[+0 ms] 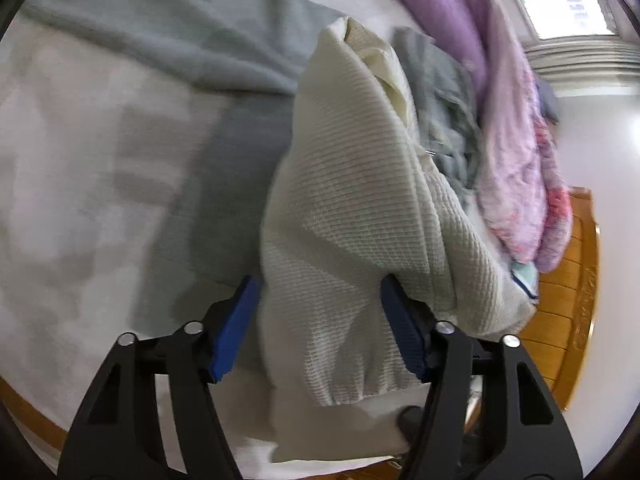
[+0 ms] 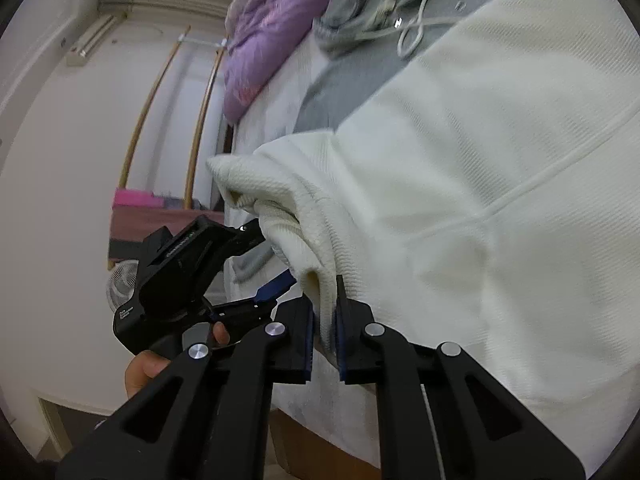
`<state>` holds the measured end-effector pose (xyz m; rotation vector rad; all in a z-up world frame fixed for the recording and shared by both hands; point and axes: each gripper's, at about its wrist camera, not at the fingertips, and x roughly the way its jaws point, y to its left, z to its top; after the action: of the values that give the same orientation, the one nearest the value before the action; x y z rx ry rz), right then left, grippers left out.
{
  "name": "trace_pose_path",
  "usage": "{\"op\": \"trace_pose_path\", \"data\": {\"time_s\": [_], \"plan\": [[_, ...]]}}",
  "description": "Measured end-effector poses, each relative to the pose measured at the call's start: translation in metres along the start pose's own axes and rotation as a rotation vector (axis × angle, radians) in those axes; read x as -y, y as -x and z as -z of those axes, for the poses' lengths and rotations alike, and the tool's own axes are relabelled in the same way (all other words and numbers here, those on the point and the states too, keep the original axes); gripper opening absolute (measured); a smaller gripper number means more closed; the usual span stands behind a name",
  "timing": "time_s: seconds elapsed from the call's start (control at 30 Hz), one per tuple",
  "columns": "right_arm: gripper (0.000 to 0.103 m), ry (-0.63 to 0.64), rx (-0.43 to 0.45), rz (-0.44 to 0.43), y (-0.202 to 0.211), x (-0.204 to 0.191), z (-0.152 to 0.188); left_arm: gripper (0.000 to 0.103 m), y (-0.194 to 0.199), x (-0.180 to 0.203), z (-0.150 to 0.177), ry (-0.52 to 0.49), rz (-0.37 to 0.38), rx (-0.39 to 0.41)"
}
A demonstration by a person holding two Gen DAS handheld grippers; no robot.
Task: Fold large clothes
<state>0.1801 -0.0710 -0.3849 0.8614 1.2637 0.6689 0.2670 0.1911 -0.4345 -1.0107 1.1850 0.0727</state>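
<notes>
A large cream waffle-knit garment (image 1: 352, 208) lies on the bed, bunched and partly lifted at its near edge. It also shows in the right wrist view (image 2: 460, 168), spread wide over the bed. My left gripper (image 1: 320, 300) stands wide open with the cream fabric hanging between its blue pads (image 1: 234, 326), not pinched. My right gripper (image 2: 325, 320) is shut on a folded edge of the cream garment at the bed's near edge. The left gripper (image 2: 280, 276) shows in the right wrist view just to the left, held by a hand (image 2: 148, 368).
A grey hooded garment (image 2: 380, 4) with drawstrings and a purple quilt (image 1: 516, 128) lie further along the bed. The bed has a pale grey patterned sheet (image 1: 80, 184). A wooden bed frame (image 1: 576, 280) borders it. A wall, door frame and fan (image 2: 120, 280) are to the left.
</notes>
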Motion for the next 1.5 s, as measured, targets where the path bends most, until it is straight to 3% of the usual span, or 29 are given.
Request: {"op": "trace_pose_path", "data": {"time_s": [0.13,0.3,0.37,0.43,0.5,0.63,0.73,0.9,1.03,1.1,1.13,1.17,1.27,1.33,1.5], "plan": [[0.008,-0.051,0.062,-0.045,0.041,0.016,-0.012,0.058,-0.012,0.060,0.020,-0.119,0.046,0.015],[0.007,-0.113,0.150,-0.047,0.108,0.050,-0.016,0.059,-0.054,0.131,0.054,-0.226,0.156,-0.076],[0.007,-0.128,0.172,-0.037,0.130,0.066,-0.014,0.059,-0.069,0.149,0.067,-0.256,0.245,-0.141],[0.007,-0.157,0.196,0.009,0.151,0.090,-0.009,0.061,-0.081,0.156,0.073,-0.254,0.268,-0.164],[0.007,-0.196,0.211,0.051,0.164,0.114,-0.002,0.061,-0.091,0.152,0.075,-0.238,0.209,-0.164],[0.006,-0.369,0.213,0.093,0.168,0.172,0.015,0.061,-0.109,0.127,0.074,-0.197,0.015,-0.130],[0.006,-0.363,0.211,0.064,0.172,0.170,0.017,0.061,-0.117,0.107,0.072,-0.166,-0.040,-0.155],[0.005,-0.326,0.199,0.034,0.182,0.150,0.016,0.061,-0.147,0.123,0.083,-0.319,-0.193,-0.188],[0.009,-0.334,0.134,0.161,0.182,0.173,0.023,0.063,-0.164,0.139,0.094,-0.434,-0.288,-0.205],[0.013,-0.298,0.104,0.211,0.184,0.168,0.011,0.063,-0.162,0.140,0.097,-0.450,-0.285,-0.198],[0.020,-0.266,0.095,0.242,0.187,0.163,0.002,0.063,-0.161,0.138,0.097,-0.439,-0.278,-0.199],[0.036,-0.223,0.101,0.287,0.192,0.156,-0.008,0.063,-0.157,0.136,0.097,-0.423,-0.265,-0.198],[0.061,-0.106,0.159,0.387,0.206,0.137,-0.044,0.064,-0.146,0.127,0.100,-0.382,-0.214,-0.206],[0.070,-0.011,0.154,0.422,0.206,0.127,-0.075,0.066,-0.137,0.118,0.103,-0.330,-0.173,-0.218],[0.071,0.173,0.011,0.429,0.162,0.125,-0.141,0.067,-0.123,0.095,0.109,-0.303,-0.220,-0.199]]}}
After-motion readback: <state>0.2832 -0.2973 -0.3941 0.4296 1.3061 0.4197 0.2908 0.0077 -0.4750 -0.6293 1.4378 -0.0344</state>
